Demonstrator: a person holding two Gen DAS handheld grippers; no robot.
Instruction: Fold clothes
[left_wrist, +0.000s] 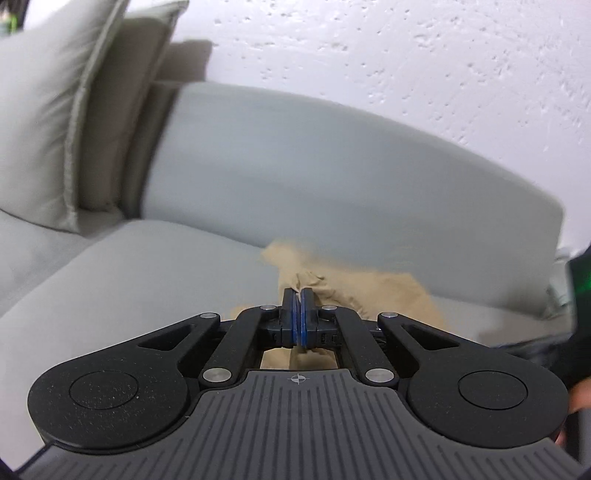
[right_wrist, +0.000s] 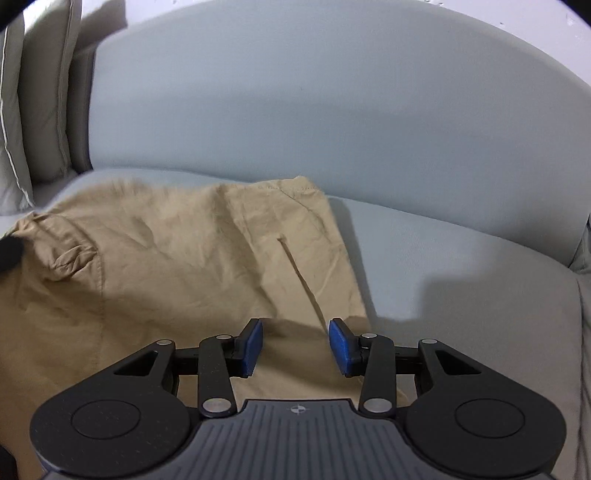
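Observation:
A tan garment (right_wrist: 192, 258) lies spread and wrinkled on the grey sofa seat (right_wrist: 461, 280). My right gripper (right_wrist: 296, 345) is open, its blue pads just above the garment's near right part. My left gripper (left_wrist: 296, 317) is shut on a bunched fold of the tan garment (left_wrist: 332, 288) and holds it above the seat (left_wrist: 129, 280). A dark shape at the left edge of the right wrist view (right_wrist: 9, 254) touches the garment's left end; I cannot tell what it is.
The sofa's grey backrest (right_wrist: 314, 110) runs across behind the garment. Light cushions (left_wrist: 40, 122) stand at the left end of the sofa. A white textured wall (left_wrist: 406, 55) is behind. A dark object with a green glow (left_wrist: 581, 280) is at the right edge.

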